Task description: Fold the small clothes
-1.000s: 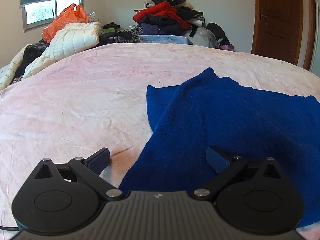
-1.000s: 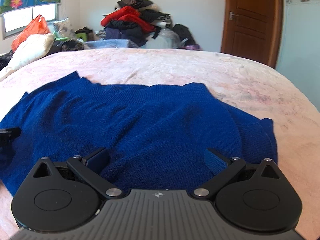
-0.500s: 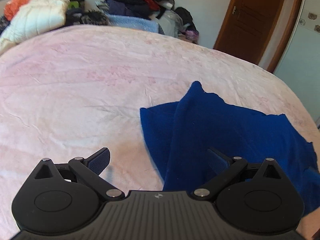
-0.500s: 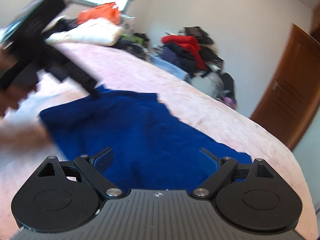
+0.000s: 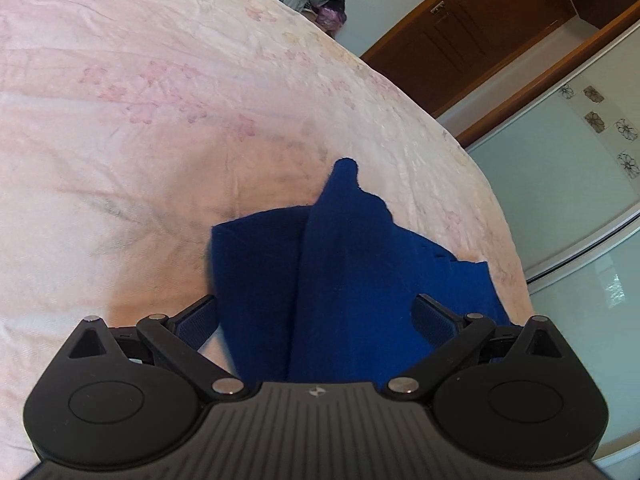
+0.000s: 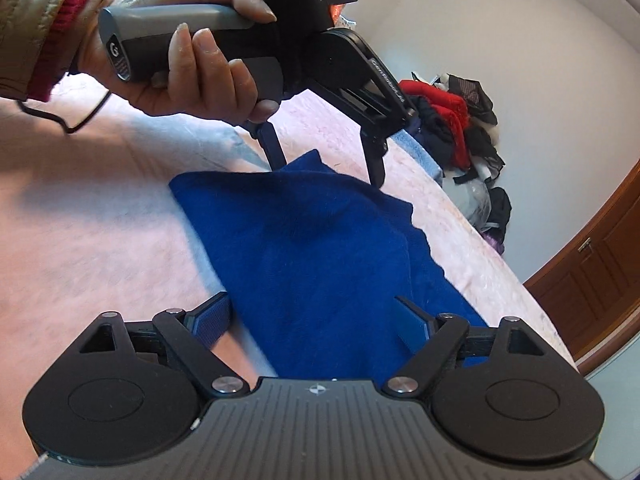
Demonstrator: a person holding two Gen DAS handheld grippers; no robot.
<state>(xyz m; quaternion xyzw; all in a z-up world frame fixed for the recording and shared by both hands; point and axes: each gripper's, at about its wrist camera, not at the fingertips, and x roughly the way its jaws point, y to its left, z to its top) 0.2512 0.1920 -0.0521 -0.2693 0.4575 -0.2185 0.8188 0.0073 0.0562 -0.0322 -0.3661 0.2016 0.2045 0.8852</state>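
Observation:
A dark blue knitted sweater (image 5: 352,264) lies on the pink bed, partly folded, with one layer lapped over another. My left gripper (image 5: 316,318) is open and hangs just above the sweater's near part. In the right wrist view the sweater (image 6: 320,248) stretches away from my open right gripper (image 6: 312,320), which is above its near edge. The left gripper (image 6: 324,164) shows there too, held by a hand, fingers spread and pointing down at the sweater's far end. Neither gripper holds cloth.
The pink floral bedspread (image 5: 140,120) covers the bed all around the sweater. A heap of red and black clothes (image 6: 452,120) sits at the far end of the bed. A brown wooden door (image 5: 500,40) stands past the bed's right edge.
Both grippers have risen and tilted down over the sweater. The left gripper has swung right, above the sweater's far end. The right gripper has turned left and now faces the left one.

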